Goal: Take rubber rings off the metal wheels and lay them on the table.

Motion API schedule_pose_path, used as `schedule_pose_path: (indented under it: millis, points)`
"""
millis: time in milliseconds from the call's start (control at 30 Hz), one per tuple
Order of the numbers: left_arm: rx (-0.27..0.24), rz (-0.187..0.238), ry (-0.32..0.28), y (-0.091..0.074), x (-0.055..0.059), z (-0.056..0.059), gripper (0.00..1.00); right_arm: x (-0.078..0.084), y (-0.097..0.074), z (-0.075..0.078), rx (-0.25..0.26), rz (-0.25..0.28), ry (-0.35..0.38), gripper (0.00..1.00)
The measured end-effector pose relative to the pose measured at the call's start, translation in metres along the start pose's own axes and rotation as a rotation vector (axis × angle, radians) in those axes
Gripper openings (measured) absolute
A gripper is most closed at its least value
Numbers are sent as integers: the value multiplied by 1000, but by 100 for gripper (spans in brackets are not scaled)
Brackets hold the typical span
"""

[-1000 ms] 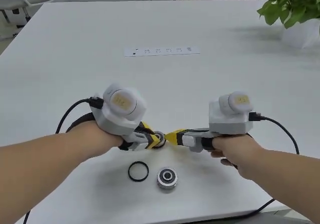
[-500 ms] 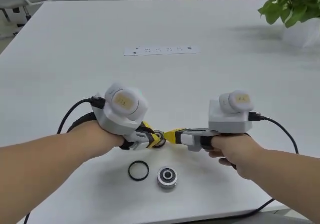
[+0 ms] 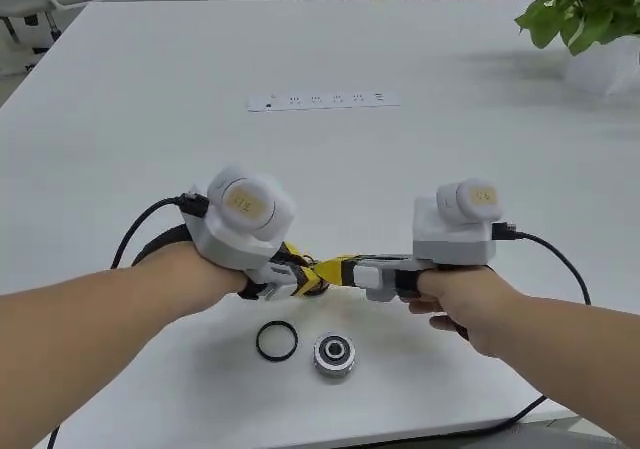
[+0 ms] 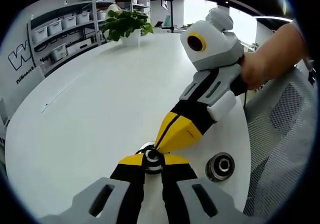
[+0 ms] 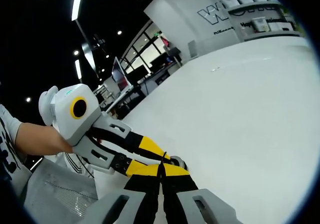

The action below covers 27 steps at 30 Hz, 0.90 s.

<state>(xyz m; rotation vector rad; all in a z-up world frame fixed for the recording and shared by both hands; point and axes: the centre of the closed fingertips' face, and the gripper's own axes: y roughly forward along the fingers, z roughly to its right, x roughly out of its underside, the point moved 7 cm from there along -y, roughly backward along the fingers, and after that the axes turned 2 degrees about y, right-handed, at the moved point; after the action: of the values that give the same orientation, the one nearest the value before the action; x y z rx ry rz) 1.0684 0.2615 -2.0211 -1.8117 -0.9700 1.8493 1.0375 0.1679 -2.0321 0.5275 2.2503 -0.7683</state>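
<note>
**One ring down, second wheel in the jaws**

One rubber ring (image 3: 277,342) lies flat on the table (image 3: 420,159), just beside a bare wheel (image 3: 334,355) (the one it came off, I judge), so that pair looks finished. The left gripper (image 3: 300,277) is clenched on a second wheel (image 4: 151,159), held over the near part of the table. The right gripper (image 5: 161,170) has its jaws pressed together at that wheel's rim; whether they pinch rubber is hidden. What remains, by my reading, is to peel this ring free and lay it beside the first.
</note>
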Motion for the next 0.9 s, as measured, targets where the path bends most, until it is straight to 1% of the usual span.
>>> schedule_pose_path:
  millis: [100, 233, 333, 467, 500, 533, 567, 700, 800, 900]
  points:
    - [0, -2, 0, 0, 0, 0, 8, 1, -2, 2, 5, 3, 8, 0]
    - [-7, 0, -2, 0, -1, 0, 8, 0, -5, 4, 25, 12, 7, 0]
    - [-9, 7, 0, 0, 0, 1, 8, 0, -6, 6, 39, 7, 2, 0]
    - [-12, 6, 24, -1, -1, 0, 10, 1, -7, 5, 42, -1, -12, 0]
    - [-9, 5, 23, -1, -1, 0, 11, 1, -7, 4, 39, -4, -16, 0]
    - [9, 9, 8, -2, -1, 1, 12, 0, -7, 4, 37, -3, -17, 0]
    - [13, 15, -1, -2, -2, 2, 14, 0, -8, 4, 35, -2, -16, 0]
    - [9, 23, 13, -7, -3, 1, 14, -1, -9, 3, 31, 1, -10, 0]
    - [25, 37, 15, -13, -4, 3, 20, -3, -10, 3, 28, 7, -5, 0]
    - [34, 52, 20, -20, -6, 6, 21, -5, -12, 2, 25, 11, -4, 0]
